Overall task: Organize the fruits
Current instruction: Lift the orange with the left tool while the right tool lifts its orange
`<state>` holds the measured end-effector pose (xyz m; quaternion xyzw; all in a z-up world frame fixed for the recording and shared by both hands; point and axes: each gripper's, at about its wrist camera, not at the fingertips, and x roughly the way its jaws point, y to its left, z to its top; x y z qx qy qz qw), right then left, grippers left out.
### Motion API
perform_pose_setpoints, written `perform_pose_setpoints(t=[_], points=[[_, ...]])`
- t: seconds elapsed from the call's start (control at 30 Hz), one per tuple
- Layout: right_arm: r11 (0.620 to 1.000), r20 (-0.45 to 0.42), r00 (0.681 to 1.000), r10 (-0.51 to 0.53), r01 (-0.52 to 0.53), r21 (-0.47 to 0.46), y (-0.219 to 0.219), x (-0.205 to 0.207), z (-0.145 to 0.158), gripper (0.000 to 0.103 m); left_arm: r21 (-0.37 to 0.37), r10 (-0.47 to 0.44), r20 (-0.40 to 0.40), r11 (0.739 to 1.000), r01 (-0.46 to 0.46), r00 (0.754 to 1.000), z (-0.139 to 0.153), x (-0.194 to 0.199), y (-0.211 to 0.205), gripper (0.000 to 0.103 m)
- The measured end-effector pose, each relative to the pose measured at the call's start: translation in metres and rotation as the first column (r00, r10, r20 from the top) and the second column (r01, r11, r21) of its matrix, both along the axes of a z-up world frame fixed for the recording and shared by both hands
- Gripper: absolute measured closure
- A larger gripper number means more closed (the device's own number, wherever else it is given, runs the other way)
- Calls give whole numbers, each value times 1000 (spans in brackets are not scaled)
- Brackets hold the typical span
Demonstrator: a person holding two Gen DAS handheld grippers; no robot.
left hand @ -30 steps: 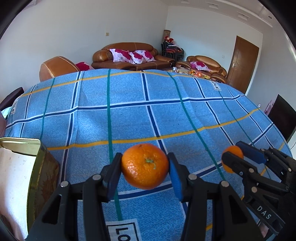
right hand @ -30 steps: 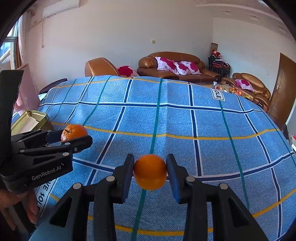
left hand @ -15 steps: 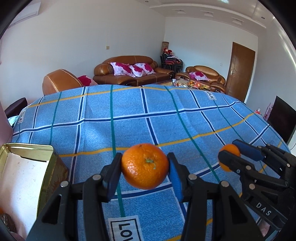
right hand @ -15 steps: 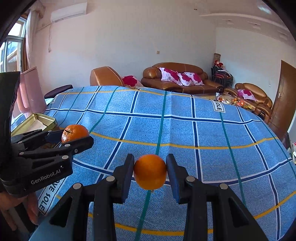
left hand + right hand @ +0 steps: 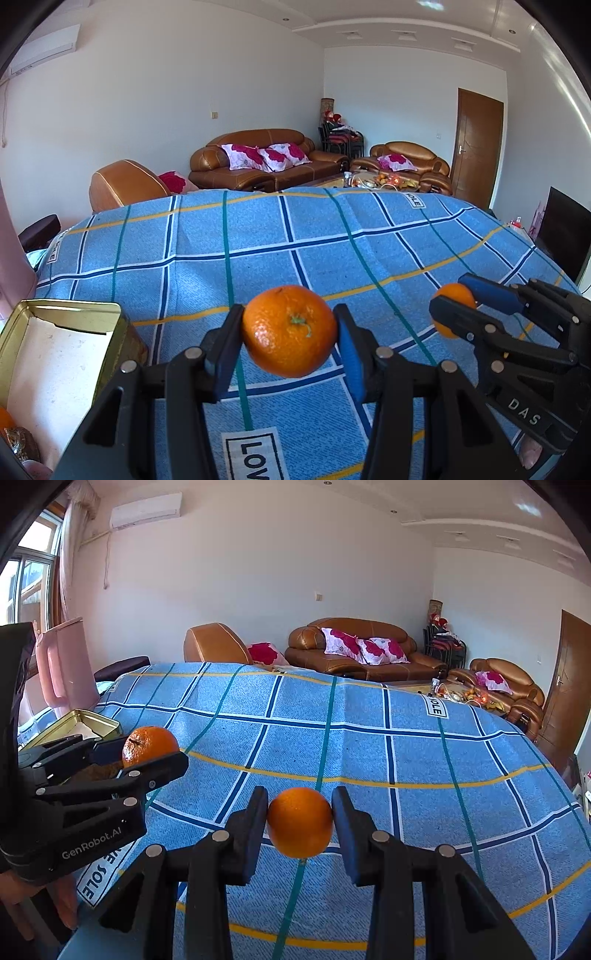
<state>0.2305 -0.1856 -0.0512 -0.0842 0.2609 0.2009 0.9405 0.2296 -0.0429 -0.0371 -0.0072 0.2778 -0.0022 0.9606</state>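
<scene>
Two grippers, each clamped on fruit: left gripper [image 5: 290,332] pinches stemmed orange [image 5: 289,330], right gripper [image 5: 300,821] pinches smooth orange [image 5: 300,821], gold tin [image 5: 55,354] left of both.

both views are brightly lit by daylight from the window [image 5: 33,587] at left; the blanket [image 5: 295,258] is sunlit, edges are bent and vignetted black by the fisheye, and focus is kept sharp.

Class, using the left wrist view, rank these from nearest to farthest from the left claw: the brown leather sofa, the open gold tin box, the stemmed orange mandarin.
1. Stemmed orange mandarin: clamped in the left claw.
2. Open gold tin box: beside it, lower left.
3. Brown leather sofa: beyond the table, against the far wall.
</scene>
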Motion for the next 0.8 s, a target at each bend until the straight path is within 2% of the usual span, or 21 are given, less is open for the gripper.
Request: perform_pose_setpoints(t=[0.8], points=[[1000,69,998,14,-15,10,0,-10,4,65,53,-2,87,999,-3,996,7,-20,-8,53]])
